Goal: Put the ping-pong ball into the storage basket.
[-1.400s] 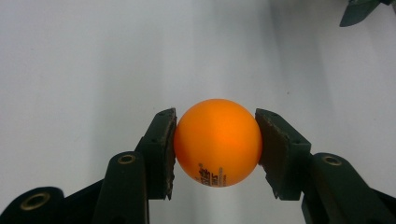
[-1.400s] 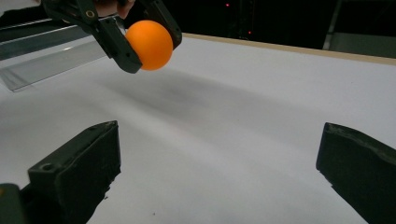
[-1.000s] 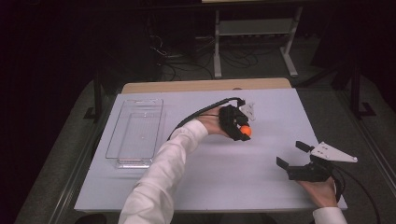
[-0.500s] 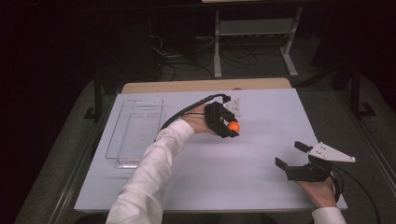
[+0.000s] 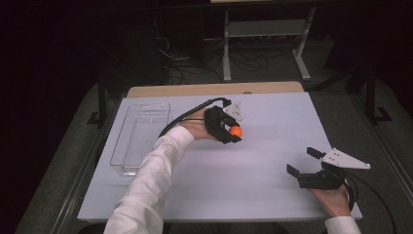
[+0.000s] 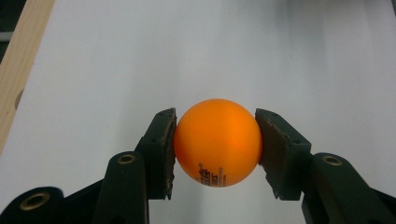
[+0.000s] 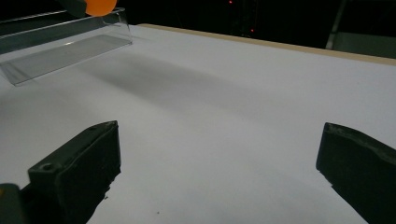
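The bench is a wide white top, bare across most of its middle. On its left side, well apart from both hands, lies a clear plastic tray, long and shallow, with nothing visible in it. It is the only container on the bench, so the step in hand looks like carrying the ball over to it.

The left arm, in a white sleeve, reaches forward and across to the middle of the bench, wrist turned so that the left tool points to the person's right, away from the tray. The right hand rests near the front right corner, and the right tool stands with its jaws spread wide and nothing between them; it appears to be idle.

The orange ball sits squarely between the left tool's two pads, pinched at its widest part. The jaws are closed only as far as the ball allows. Whether the ball is off the bench top or just resting on it I cannot tell.

To do this well, keep the squeeze steady and light: the ball is smooth and round, so it could squirt out if the pads slide off its middle. Swing the wrist round toward the tray without tilting sharply, bring the ball low between the tray's walls, and only then ease the jaws apart so it does not bounce out.
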The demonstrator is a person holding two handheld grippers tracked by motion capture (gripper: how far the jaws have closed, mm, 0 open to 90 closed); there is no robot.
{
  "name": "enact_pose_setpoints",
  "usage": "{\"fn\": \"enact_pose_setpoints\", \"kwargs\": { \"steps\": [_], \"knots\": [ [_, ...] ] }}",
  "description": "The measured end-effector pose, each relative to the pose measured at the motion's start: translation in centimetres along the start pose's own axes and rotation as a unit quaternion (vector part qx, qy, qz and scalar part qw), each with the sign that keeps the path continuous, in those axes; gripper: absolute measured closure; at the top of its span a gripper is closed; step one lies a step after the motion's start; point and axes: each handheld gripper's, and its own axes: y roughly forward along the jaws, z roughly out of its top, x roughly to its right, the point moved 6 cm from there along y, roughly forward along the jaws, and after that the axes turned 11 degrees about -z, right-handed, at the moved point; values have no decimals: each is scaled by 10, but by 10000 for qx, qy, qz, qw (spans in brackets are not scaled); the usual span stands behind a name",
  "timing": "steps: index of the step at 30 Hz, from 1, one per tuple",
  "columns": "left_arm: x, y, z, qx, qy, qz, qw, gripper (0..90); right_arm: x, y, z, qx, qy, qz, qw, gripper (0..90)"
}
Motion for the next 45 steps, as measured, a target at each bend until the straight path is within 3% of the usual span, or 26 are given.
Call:
{"fn": "enact_pose_setpoints", "kwargs": {
  "steps": [10, 26, 45],
  "knots": [
    [1, -11, -11, 14, -92, 101, 9999, 506, -2, 2, 0, -31, -13, 17, 10000, 0],
    [6, -45, -29, 99, -266, 379, 9989, 506, -4, 3, -1, -54, -18, 25, 10000, 0],
    [9, -64, -54, 246, -508, 614, 9965, 506, -3, 2, -2, -79, -37, -5, 10000, 0]
  ]
}}
